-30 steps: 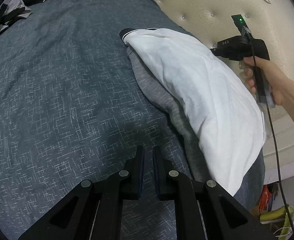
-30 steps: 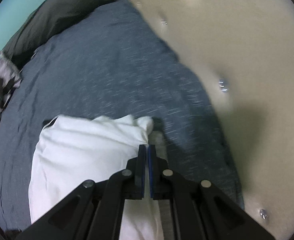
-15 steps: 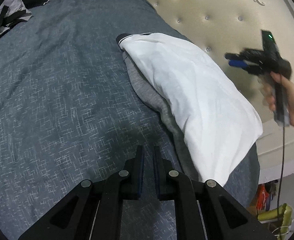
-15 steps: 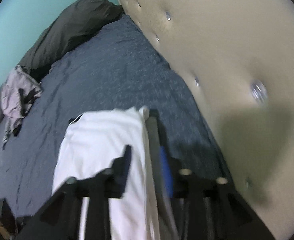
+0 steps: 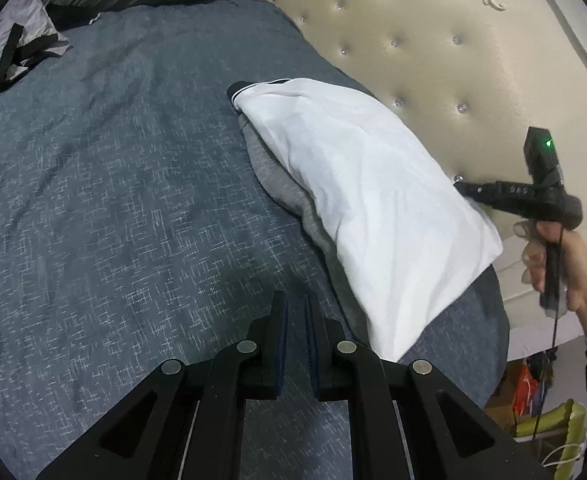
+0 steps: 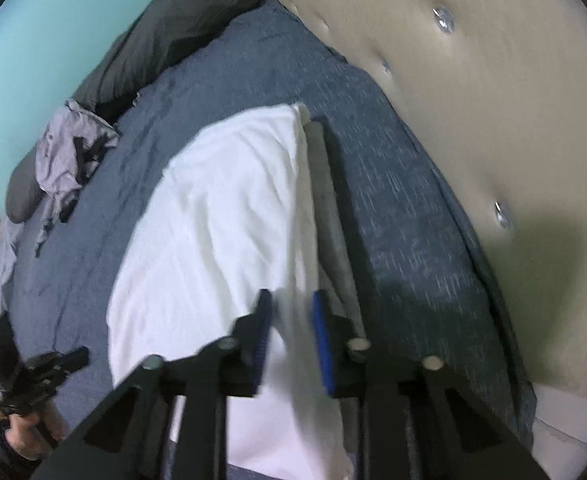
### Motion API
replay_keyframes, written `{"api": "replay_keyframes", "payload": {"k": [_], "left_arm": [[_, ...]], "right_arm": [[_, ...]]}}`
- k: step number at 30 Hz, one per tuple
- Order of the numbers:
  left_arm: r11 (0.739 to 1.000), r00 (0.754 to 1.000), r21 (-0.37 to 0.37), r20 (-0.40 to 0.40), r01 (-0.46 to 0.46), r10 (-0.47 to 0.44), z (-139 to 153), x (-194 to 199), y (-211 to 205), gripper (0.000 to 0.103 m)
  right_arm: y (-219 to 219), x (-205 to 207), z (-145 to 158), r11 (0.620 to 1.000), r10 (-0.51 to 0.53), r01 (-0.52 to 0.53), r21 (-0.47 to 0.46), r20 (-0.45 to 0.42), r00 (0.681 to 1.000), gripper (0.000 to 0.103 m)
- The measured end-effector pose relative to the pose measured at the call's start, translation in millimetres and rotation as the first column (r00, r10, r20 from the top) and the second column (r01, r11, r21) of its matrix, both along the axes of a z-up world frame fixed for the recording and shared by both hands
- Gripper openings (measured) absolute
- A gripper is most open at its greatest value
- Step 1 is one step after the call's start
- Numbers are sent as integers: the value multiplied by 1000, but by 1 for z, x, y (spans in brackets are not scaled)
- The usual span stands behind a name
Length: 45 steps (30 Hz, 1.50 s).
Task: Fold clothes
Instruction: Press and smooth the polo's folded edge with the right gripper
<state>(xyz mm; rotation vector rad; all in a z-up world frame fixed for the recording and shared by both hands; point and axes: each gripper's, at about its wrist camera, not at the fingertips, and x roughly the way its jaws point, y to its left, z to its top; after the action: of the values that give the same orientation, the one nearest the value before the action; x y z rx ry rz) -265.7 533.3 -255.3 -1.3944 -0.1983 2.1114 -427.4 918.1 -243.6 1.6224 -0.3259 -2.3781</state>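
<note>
A folded white garment (image 5: 365, 208) lies on a folded grey garment (image 5: 277, 180) on the bed, close to the headboard. In the right wrist view the white garment (image 6: 221, 240) fills the middle, with the grey one (image 6: 329, 200) showing along its right edge. My right gripper (image 6: 292, 296) hovers above the white garment's near end; its jaws stand apart and are closing, with nothing pressed between them. The left wrist view shows this gripper (image 5: 459, 188) in a hand beside the pile. My left gripper (image 5: 296, 296) is shut and empty over the bedcover, left of the pile.
The blue-grey bedcover (image 5: 113, 180) spreads to the left. A tufted cream headboard (image 5: 453, 60) stands right behind the pile. A crumpled lilac garment with black straps (image 6: 73, 152) and a dark duvet (image 6: 161, 32) lie at the far end. Clutter sits on the floor (image 5: 533, 392).
My right gripper let go of the white garment's far corner, opened, and drew back along the pile toward its near end. My left gripper rose slightly and stayed shut.
</note>
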Motion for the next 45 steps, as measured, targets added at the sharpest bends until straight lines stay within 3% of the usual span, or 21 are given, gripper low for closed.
{"api": "replay_keyframes", "payload": {"k": [5, 12, 19, 24, 28, 34, 37, 42, 45], "left_arm": [[1000, 1000, -9, -7, 0, 0, 5, 3, -4, 10], [1000, 1000, -7, -11, -1, 0, 11, 9, -9, 10], [1000, 1000, 0, -12, -8, 8, 15, 12, -13, 10], [1000, 1000, 2, -16, -2, 2, 17, 16, -12, 10], [1000, 1000, 5, -16, 3, -3, 20, 22, -12, 10], [1000, 1000, 3, -26, 11, -11, 27, 27, -16, 10], [1000, 1000, 2, -28, 9, -9, 29, 27, -19, 10], [1000, 1000, 4, -30, 0, 0, 31, 27, -24, 10], [1000, 1000, 6, -28, -2, 2, 32, 30, -28, 10]], "right_arm": [[8, 9, -2, 998, -47, 46, -40, -40, 998, 4], [18, 11, -14, 987, -124, 121, -104, -23, 992, 4], [37, 36, 2, 970, -222, 210, -126, -94, 970, 6], [27, 58, 21, 984, -146, 122, -128, -198, 969, 6], [9, 68, 18, 996, -57, 41, -83, -203, 978, 6], [23, 75, 0, 987, -158, 158, -15, -159, 975, 6], [31, 82, -1, 979, -202, 200, -31, -161, 966, 6], [21, 91, 15, 981, -190, 175, -82, -234, 954, 6], [5, 88, 13, 988, -152, 142, -64, -216, 964, 6]]}}
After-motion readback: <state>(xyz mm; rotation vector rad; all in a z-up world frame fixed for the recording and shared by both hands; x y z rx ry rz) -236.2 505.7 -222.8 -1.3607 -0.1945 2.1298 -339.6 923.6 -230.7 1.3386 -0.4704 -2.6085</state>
